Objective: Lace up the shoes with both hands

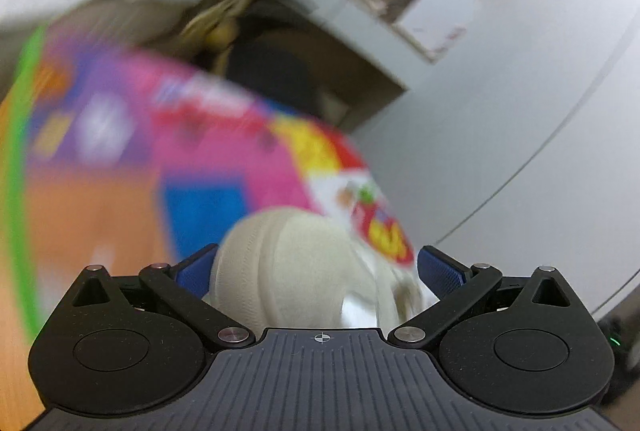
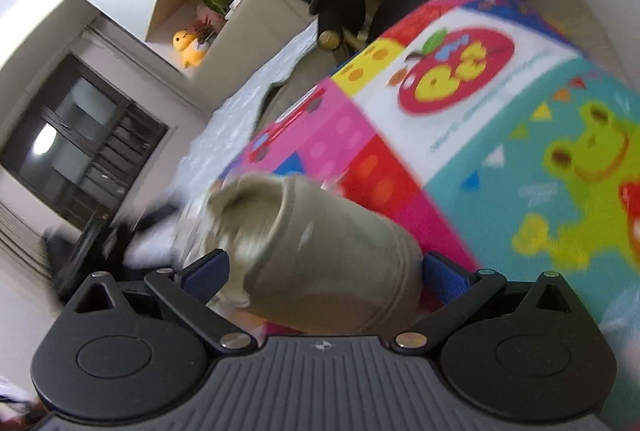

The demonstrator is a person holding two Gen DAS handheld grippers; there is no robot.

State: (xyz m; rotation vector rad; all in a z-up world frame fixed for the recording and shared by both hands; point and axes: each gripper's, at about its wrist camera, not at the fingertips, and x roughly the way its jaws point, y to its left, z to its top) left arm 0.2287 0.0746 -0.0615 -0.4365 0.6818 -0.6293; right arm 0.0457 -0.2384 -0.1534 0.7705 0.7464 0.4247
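Left tool (image 1: 316, 271): blue pads spread wide, a beige shoe (image 1: 296, 267) lying between them; whether the pads touch it cannot be told through the blur. Right tool (image 2: 324, 275): pads likewise wide, standing either side of the shoe (image 2: 320, 263), its fleece-lined opening turned away from the tool. Beyond the shoe in both views lies a bright patterned play mat (image 2: 500, 135). No lace is discernible in either view.

Judgement: the shoe is only being positioned; lacing proper is not begun. The next move calls for steadying the shoe on the mat, then locating a lace end.
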